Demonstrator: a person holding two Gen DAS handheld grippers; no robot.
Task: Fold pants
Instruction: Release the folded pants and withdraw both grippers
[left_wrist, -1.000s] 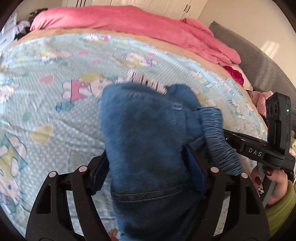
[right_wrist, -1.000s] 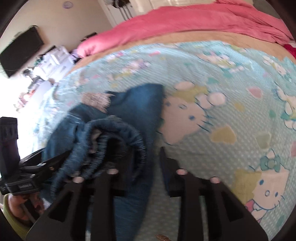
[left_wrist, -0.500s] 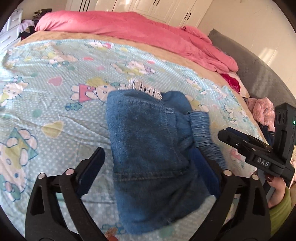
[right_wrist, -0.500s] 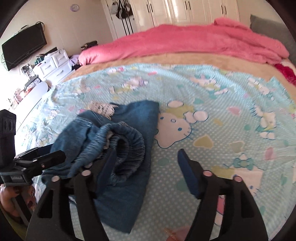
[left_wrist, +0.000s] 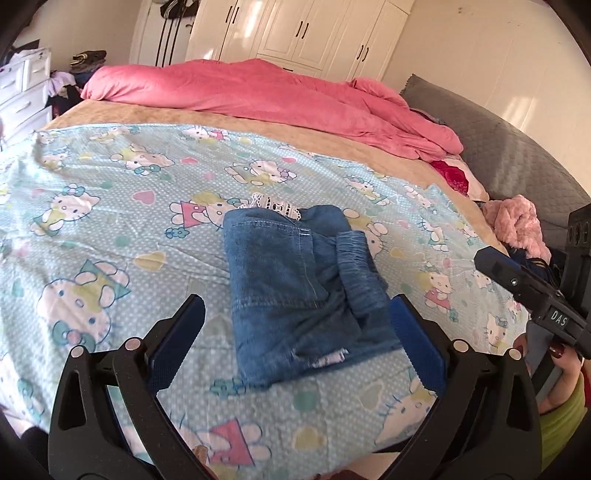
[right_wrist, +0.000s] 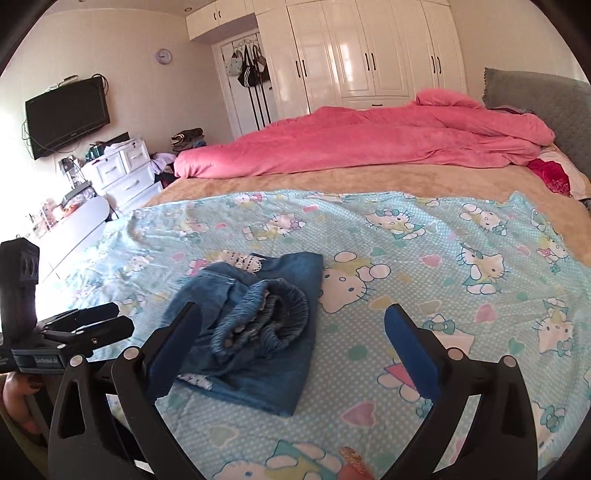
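Note:
The blue denim pants (left_wrist: 295, 291) lie folded into a small bundle on the cartoon-cat sheet (left_wrist: 110, 221), with the elastic waistband (right_wrist: 273, 314) bunched on top and white lace showing at the far edge. My left gripper (left_wrist: 295, 306) hangs open above the near end of the bundle, its blue pads clear of the cloth on both sides. My right gripper (right_wrist: 291, 310) hovers to the right of the bundle; its jaws are opening and nothing is between them. Each gripper also shows in the other's view, the right gripper (left_wrist: 517, 280) and the left gripper (right_wrist: 92, 325), each held by a hand.
A pink duvet (left_wrist: 258, 92) is heaped along the far side of the bed, and a grey headboard (left_wrist: 517, 155) stands at the right. A fluffy pink garment (left_wrist: 517, 225) lies at the bed's right edge. A white dresser (right_wrist: 122, 170) and wardrobes stand beyond.
Both grippers have let go of the pants, opened wide, and pulled back and up. The folded bundle now rests on the sheet on its own.

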